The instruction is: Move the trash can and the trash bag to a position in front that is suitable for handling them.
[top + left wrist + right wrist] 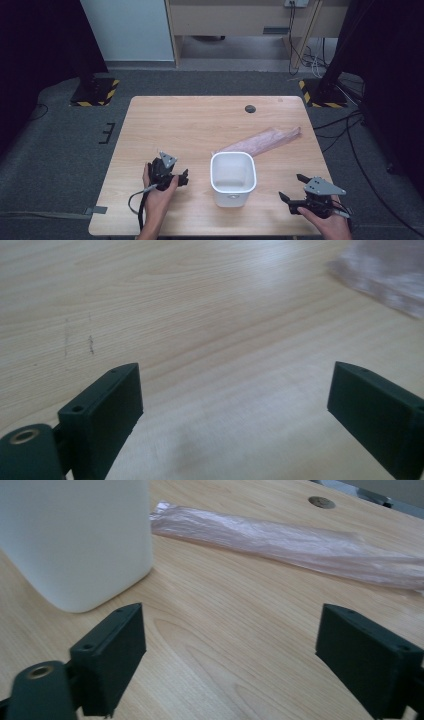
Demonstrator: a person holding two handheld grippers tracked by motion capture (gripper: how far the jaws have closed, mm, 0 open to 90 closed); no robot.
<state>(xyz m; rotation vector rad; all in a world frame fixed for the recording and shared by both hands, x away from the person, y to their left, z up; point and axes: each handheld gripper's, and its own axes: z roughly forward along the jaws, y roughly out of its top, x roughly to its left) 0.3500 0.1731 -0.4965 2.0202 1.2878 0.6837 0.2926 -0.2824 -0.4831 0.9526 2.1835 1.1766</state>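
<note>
A white plastic bin [233, 177] stands upright and empty near the table's front middle; its side [75, 540] fills the left of the right gripper view. A folded translucent pink plastic bag [262, 140] lies flat behind it, stretching to the right; I also see this bag [295, 542] ahead of the right jaws and a blurred corner of the bag [385, 275] at the top right of the left gripper view. My left gripper [176, 172] rests left of the bin, open and holding nothing. My right gripper [294, 188] sits at the front right, open, with bare wood between its jaws.
The wooden table [190, 125] has a dark round cable hole [250, 108] near its far edge. Dark carpet surrounds it, with black stand bases marked in yellow stripes [95, 92] at both far corners and cables [350, 130] on the right.
</note>
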